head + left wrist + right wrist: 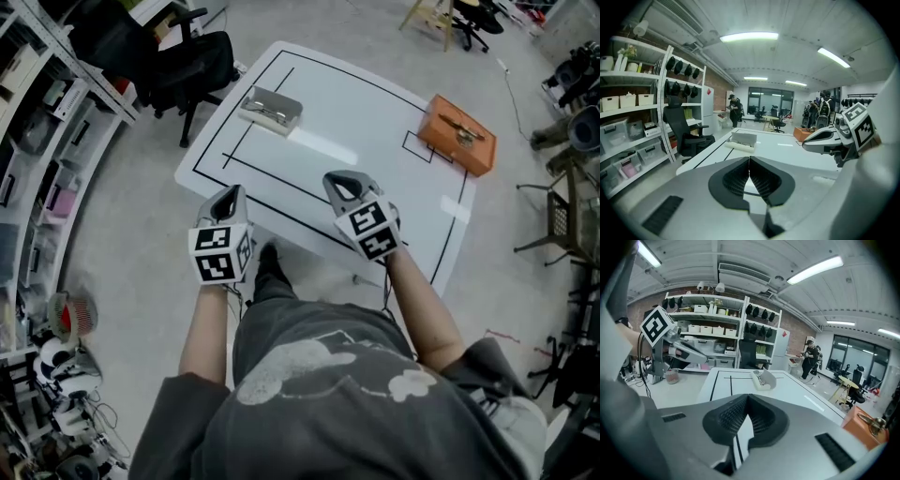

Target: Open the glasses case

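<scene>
The grey glasses case (270,110) lies at the far left of the white table (375,141), its lid up and a pair of glasses inside. The same case shows in the left gripper view (743,139) and the right gripper view (764,379). Both grippers hover over the table's near edge, well short of the case. My left gripper (228,197) is shut with nothing between its pads (749,159). My right gripper (342,183) is also shut and empty (747,397).
An orange box (457,139) with a metal item on top sits at the table's far right corner. A black office chair (187,66) stands beyond the left corner, with shelving (47,141) along the left wall. Black tape lines mark the tabletop.
</scene>
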Demonstrator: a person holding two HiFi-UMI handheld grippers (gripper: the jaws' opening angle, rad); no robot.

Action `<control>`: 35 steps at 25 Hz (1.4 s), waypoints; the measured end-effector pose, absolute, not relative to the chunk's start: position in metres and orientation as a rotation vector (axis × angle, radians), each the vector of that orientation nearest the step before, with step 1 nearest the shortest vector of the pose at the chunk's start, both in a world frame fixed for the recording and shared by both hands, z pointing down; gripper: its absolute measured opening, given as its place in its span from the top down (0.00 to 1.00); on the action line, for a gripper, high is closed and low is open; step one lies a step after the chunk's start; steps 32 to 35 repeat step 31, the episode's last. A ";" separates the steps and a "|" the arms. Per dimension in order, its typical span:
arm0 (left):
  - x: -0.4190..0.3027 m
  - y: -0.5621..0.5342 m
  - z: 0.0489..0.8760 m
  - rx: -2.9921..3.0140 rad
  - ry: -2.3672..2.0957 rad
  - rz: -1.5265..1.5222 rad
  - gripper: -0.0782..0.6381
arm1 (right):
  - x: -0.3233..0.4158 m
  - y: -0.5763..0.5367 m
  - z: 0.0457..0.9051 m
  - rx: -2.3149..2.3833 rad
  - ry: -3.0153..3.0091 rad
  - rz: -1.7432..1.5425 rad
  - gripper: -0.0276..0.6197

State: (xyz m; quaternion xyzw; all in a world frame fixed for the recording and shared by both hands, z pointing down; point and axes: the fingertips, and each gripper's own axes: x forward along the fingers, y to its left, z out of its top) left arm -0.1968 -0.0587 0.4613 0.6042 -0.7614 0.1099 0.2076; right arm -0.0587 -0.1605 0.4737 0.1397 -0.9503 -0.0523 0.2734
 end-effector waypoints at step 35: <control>-0.078 0.119 0.480 1.490 -2.240 0.179 0.89 | 0.029 -0.017 0.490 0.156 -2.604 -0.155 0.96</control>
